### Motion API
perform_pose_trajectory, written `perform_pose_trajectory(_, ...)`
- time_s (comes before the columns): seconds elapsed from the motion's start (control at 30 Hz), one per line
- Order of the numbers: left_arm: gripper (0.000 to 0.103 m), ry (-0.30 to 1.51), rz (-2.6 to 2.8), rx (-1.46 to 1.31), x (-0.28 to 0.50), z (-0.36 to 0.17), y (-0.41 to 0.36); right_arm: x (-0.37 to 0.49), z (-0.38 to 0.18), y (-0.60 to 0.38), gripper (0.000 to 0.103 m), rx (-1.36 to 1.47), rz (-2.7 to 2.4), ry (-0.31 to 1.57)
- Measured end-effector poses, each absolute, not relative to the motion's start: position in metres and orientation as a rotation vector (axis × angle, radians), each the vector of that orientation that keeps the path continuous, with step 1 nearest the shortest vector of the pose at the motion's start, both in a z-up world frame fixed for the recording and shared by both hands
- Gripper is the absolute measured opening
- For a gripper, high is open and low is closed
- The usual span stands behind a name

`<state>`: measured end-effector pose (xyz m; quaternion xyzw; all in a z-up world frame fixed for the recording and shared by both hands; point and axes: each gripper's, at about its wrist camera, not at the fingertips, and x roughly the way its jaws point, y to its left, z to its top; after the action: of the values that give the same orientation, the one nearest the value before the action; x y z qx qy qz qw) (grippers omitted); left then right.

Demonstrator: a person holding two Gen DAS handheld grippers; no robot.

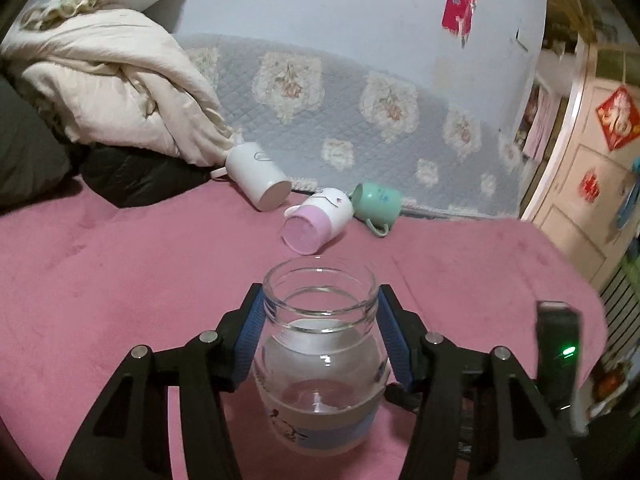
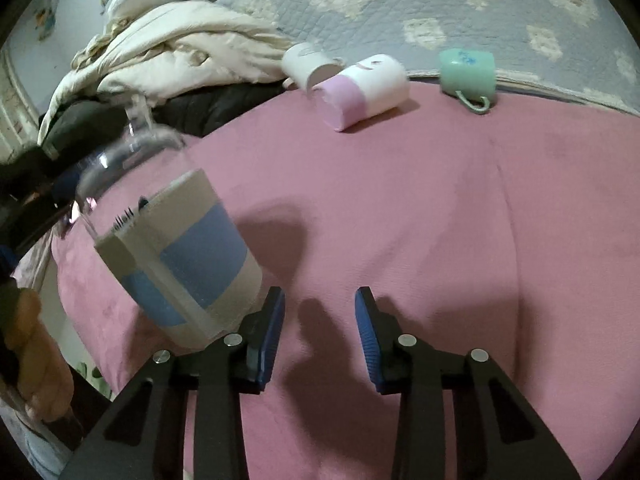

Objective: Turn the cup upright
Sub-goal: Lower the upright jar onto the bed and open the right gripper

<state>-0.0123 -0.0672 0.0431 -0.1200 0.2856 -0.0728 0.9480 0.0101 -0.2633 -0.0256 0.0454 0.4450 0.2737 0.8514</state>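
A clear glass jar-like cup [image 1: 320,356] with a grey and blue label stands mouth up between the blue pads of my left gripper [image 1: 320,320], which is shut on it just below the rim. The same cup [image 2: 176,240] shows in the right wrist view at the left, close beside the left pad. My right gripper [image 2: 320,332] is open and empty over the pink bedspread [image 2: 440,220].
Three mugs lie on their sides at the back: a white one [image 1: 256,176], a pink and white one [image 1: 316,220], a green one [image 1: 376,202]. Cream bedding [image 1: 116,84] and dark clothes [image 1: 136,176] lie at the left. A quilted floral cover [image 1: 360,120] rises behind.
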Motion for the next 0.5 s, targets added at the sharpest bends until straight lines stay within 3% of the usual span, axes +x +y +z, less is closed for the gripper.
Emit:
perform_pose_trajectory(0.13,0.055,0.578,-0.194,-0.224,-0.021,0.045,-0.068,-0.005,-0.017,-0.261,0.042,0.080,0.597,0.903)
perform_pose_trajectory(0.23,0.063,0.610,-0.237,-0.204,-0.023,0.045,-0.072,-0.009,-0.012,-0.262,0.046,0.078,0.589,0.884)
perform_pose_trajectory(0.5,0.064,0.614,-0.261,-0.219,-0.033,0.048,-0.078,-0.021,-0.007,-0.259,0.048,0.049,0.622,0.878)
